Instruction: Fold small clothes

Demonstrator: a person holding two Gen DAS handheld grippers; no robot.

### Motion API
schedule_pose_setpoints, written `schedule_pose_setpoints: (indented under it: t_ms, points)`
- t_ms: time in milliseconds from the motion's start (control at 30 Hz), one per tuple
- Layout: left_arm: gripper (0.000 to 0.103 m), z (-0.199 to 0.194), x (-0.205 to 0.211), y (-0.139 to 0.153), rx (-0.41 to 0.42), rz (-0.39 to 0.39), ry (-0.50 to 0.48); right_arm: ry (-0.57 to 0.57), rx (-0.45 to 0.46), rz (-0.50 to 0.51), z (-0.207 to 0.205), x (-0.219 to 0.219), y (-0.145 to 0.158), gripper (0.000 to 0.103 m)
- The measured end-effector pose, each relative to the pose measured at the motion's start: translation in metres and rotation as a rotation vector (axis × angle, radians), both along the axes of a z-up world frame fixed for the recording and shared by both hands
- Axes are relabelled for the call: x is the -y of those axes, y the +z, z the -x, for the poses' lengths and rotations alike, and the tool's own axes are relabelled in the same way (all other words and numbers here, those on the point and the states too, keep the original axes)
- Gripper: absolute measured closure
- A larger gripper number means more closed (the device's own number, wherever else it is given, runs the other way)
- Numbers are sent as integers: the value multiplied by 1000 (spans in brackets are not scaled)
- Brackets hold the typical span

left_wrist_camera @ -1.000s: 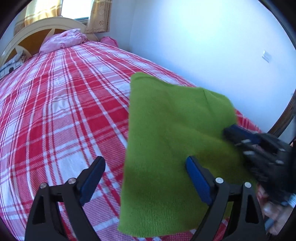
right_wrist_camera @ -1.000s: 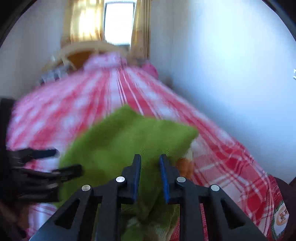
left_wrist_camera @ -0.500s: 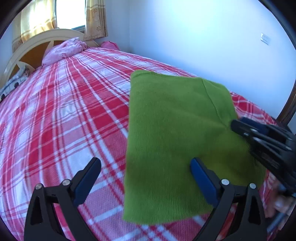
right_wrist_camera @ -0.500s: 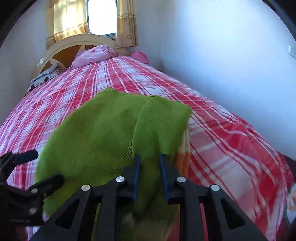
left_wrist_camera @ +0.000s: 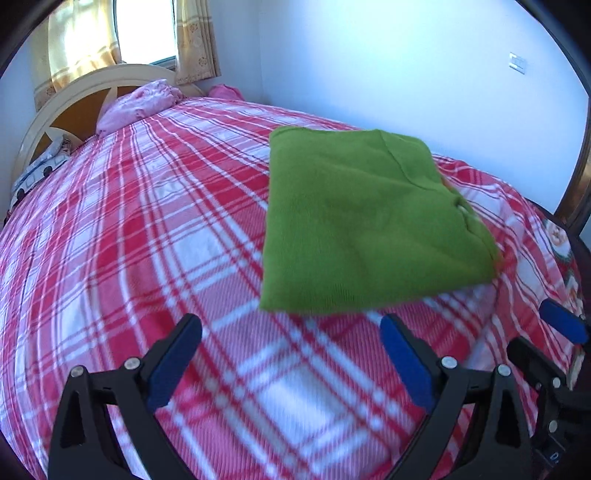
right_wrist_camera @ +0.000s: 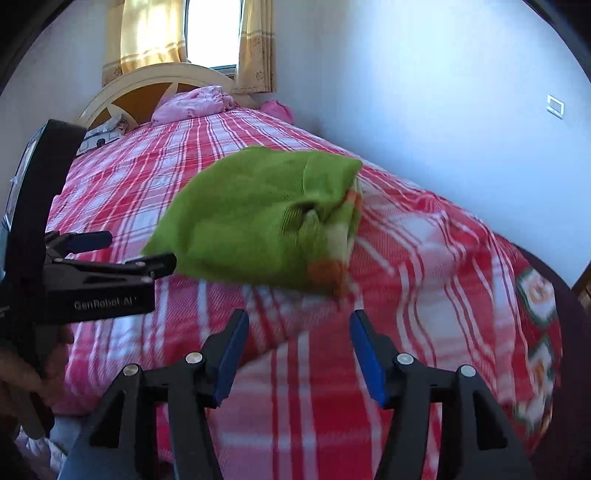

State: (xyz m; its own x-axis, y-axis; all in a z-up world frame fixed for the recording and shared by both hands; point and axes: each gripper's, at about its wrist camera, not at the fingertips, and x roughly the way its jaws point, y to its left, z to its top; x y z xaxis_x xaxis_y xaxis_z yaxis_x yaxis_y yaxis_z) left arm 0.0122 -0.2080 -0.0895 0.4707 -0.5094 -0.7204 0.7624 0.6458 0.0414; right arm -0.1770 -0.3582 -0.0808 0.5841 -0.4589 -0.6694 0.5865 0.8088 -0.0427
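I have both tools off the cloth; my left gripper (left_wrist_camera: 291, 354) gapes wide, my right gripper (right_wrist_camera: 297, 356) stands parted, neither holding anything; the green knit garment (left_wrist_camera: 365, 221) lies folded flat on the red plaid bedspread (left_wrist_camera: 140, 236), near the wall side, so I judge this fold finished; cream headboard (right_wrist_camera: 147, 83), pink pillow (left_wrist_camera: 136, 107), curtained window (right_wrist_camera: 210, 29) beyond.

**Both grippers spread wide, nothing held**

Left gripper (left_wrist_camera: 291, 356): jaws parted widely, blue pads facing each other across an empty gap. It is seen again from the right wrist view (right_wrist_camera: 125, 251), side-on at the left edge, fingers pointing right, with a hand (right_wrist_camera: 26, 373) partly seen gripping its handle below.

Right gripper (right_wrist_camera: 297, 354): jaws likewise set well apart, nothing between the pads. One blue fingertip (left_wrist_camera: 563, 325) is glimpsed at the right edge of the left wrist view.
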Motion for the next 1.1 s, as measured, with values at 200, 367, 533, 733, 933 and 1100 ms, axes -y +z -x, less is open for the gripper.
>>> schedule_pose_setpoints:
  t_ms: [200,367,533,733,933,1100]
  points:
    - [3,25,-34,23,69,47,3,-27,41,21,27,-20,26,45]
    - [3,42,-60,54,112,102,18,-49,122,66,43,-40,64,44]
    - [0,60,-82,81,173,186,30,-93,255,157,65,-57,98,27]
    - [0,80,-97,104,289,239,57,-120,364,173,79,-65,120,26]
    - [0,89,-103,115,341,275,76,-127,391,184,82,-68,127,26]
    - [0,88,-102,114,349,268,101,-126,411,205,86,-72,132,26]
